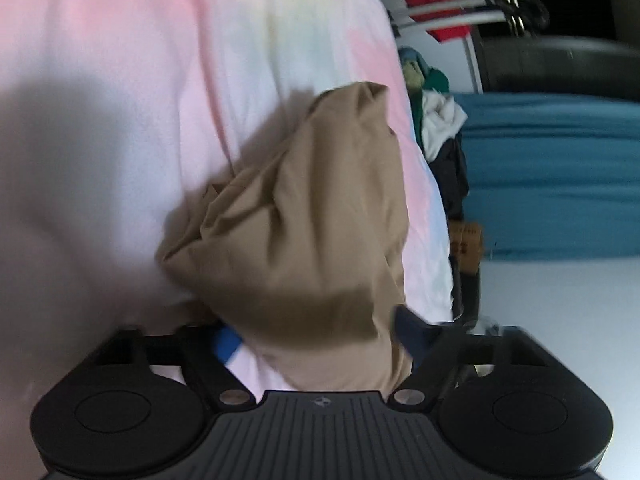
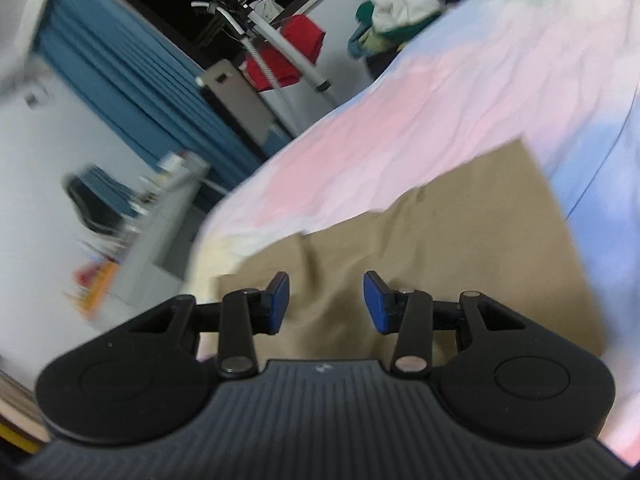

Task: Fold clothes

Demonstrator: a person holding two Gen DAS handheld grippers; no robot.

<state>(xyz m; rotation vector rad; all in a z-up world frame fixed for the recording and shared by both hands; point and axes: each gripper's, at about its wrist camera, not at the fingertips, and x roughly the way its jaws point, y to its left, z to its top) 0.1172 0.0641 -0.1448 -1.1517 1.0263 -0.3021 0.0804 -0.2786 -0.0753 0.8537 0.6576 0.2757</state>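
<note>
My left gripper (image 1: 316, 344) clasps bunched tan cloth (image 1: 304, 220) just ahead, lifted over the bed (image 1: 100, 120); my right gripper (image 2: 326, 300) gapes above its flat part. Folding barely begun.

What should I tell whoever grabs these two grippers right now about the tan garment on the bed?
Left gripper: tan garment bunched between its jaws; grip itself hidden by cloth.
Right gripper: jaws open, empty, over the garment's flat part.
Garment lies on the pink and blue bedsheet; clothes pile waits at the far edge.
Done: one part laid flat.
Left: finish the fold, then probably the pile.
</note>
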